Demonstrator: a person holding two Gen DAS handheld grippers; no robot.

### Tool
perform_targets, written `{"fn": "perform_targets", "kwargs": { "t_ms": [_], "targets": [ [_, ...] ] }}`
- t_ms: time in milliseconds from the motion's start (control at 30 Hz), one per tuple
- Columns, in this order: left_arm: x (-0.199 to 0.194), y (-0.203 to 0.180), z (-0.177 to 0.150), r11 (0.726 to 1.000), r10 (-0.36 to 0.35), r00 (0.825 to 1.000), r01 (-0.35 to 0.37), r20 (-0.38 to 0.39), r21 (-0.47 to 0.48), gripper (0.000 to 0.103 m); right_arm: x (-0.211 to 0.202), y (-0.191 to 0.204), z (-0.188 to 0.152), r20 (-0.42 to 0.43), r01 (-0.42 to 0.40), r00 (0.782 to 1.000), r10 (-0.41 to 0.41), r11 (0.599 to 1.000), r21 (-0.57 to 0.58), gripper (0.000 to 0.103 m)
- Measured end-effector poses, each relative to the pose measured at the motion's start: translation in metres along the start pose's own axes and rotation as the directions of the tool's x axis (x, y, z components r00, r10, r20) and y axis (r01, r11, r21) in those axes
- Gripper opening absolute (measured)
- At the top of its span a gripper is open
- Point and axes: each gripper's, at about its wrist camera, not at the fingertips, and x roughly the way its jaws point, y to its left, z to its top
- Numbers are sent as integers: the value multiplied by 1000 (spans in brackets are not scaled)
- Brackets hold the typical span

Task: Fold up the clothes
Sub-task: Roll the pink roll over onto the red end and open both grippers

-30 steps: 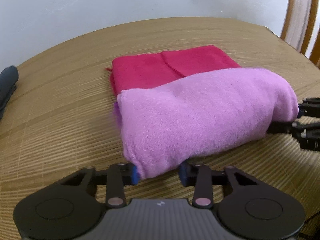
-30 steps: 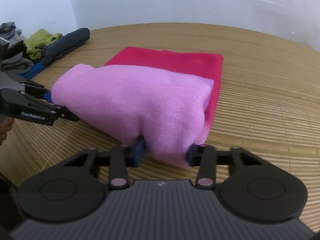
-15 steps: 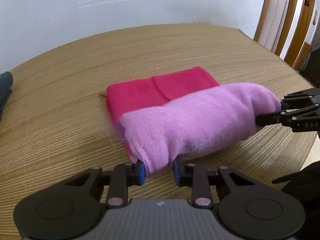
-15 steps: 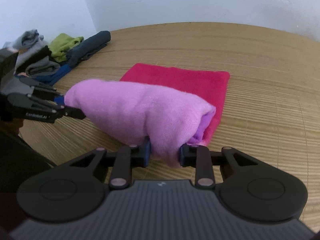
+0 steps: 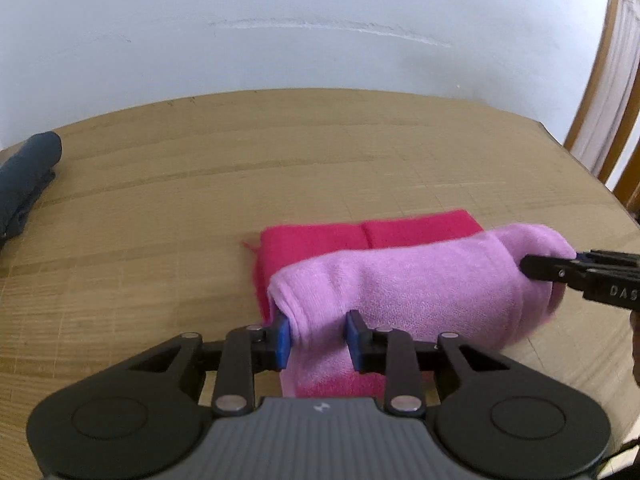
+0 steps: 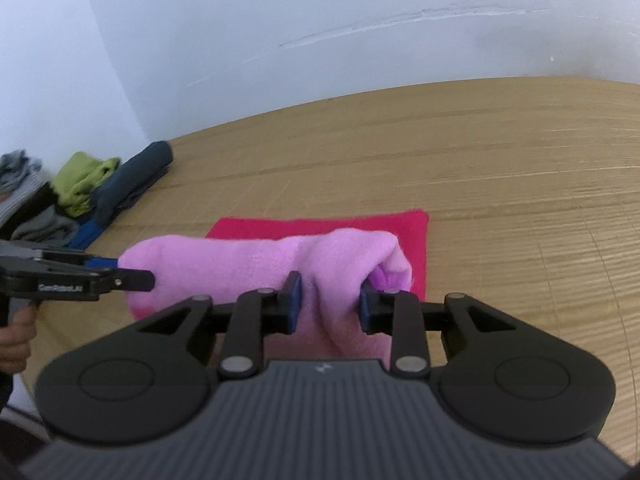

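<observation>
the left gripper (image 5: 318,334) pinches one end of the lilac fleece garment (image 5: 416,292) between its blue pads, and the right gripper (image 6: 329,298) pinches the other end the same way. the garment hangs bunched into a thick roll between them, just above the folded crimson cloth (image 6: 320,224) on the bamboo mat (image 5: 200,208). well to the left of the crimson cloth lies a pile of clothes (image 6: 84,188) by the white wall (image 6: 320,20).
</observation>
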Motion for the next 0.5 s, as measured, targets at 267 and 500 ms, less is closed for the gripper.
{"fn": "perform_targets", "kwargs": {
  "t_ms": [267,500],
  "targets": [
    [33,5,24,998,60,998,-61,-17,-28,37,45,-12,20,-16,57,998,-57,997,53,34],
    [63,3,41,993,110,993,-112,-52,-23,42,73,-20,26,-25,105,994,-104,993,48,44]
  ]
}}
